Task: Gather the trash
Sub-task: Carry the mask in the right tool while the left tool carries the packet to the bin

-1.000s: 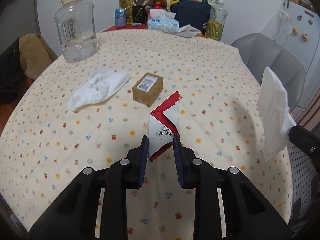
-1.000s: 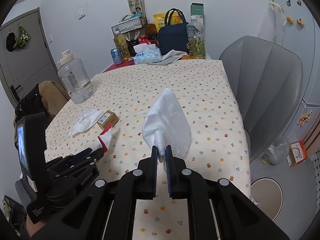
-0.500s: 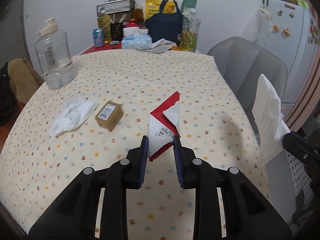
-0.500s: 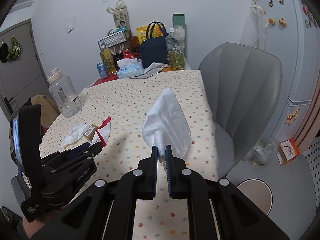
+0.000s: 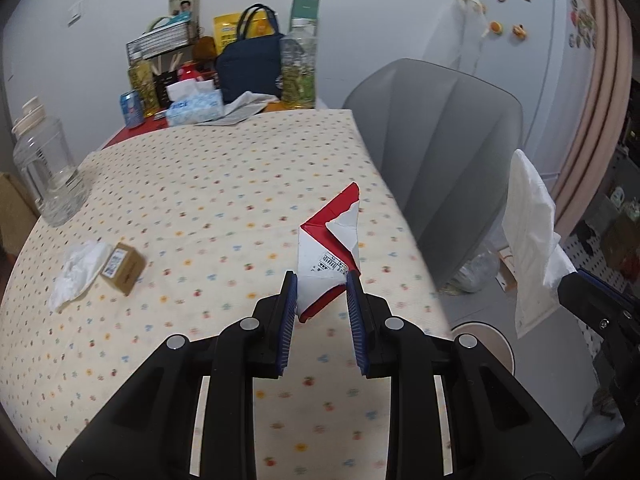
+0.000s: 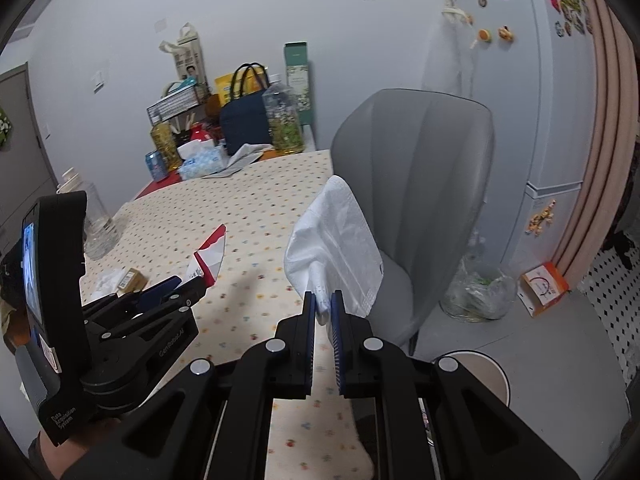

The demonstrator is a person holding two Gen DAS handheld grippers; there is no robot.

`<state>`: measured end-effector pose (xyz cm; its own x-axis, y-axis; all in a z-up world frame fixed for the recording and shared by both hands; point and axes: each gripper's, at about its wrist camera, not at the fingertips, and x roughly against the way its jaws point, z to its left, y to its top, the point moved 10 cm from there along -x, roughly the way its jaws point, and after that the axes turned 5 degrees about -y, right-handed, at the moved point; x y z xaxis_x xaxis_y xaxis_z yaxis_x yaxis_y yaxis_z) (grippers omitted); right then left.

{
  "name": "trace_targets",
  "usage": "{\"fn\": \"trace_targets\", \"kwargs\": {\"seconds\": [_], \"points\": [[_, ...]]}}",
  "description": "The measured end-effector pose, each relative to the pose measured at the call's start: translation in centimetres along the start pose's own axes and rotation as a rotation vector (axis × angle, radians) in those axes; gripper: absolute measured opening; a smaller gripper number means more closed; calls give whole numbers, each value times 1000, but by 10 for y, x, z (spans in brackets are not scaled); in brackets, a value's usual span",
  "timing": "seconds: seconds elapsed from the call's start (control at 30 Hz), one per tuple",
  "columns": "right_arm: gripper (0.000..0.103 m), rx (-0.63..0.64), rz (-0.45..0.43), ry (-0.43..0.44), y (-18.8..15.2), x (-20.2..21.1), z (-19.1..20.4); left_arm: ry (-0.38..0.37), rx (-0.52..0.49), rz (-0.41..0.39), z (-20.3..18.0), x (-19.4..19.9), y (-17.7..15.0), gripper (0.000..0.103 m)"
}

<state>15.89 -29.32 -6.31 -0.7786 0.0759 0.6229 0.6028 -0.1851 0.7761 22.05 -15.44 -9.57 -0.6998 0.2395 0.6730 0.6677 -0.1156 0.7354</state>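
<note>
A torn red-and-white carton [image 5: 326, 258] stands upright, pinched at its lower end above the desk [image 5: 224, 184]. A white napkin [image 6: 340, 248] is held up. A crumpled tissue [image 5: 78, 270] touches a small brown box [image 5: 122, 268].

Our left gripper [image 5: 322, 304] pinches a torn red-and-white paper carton [image 5: 326, 254] above the dotted cream tablecloth [image 5: 192, 208]; a crumpled white tissue [image 5: 76, 274] touches a small brown cardboard box [image 5: 123, 268].

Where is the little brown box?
In the left wrist view the brown box lies on the table at the left side, right beside a crumpled tissue, nearer than the clear jug.
</note>
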Motion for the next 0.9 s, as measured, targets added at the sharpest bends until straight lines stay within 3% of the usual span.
{"fn": "trace_targets", "kwargs": {"seconds": [0.53,0.9], "points": [[9,-128,31,-105,-20,-7,-107,-92,-160,52,-114,-32,-6,25],[9,-221,95,-132,-46,-33,-163,-117,-235,120,-163,-65,-20,25]]}}
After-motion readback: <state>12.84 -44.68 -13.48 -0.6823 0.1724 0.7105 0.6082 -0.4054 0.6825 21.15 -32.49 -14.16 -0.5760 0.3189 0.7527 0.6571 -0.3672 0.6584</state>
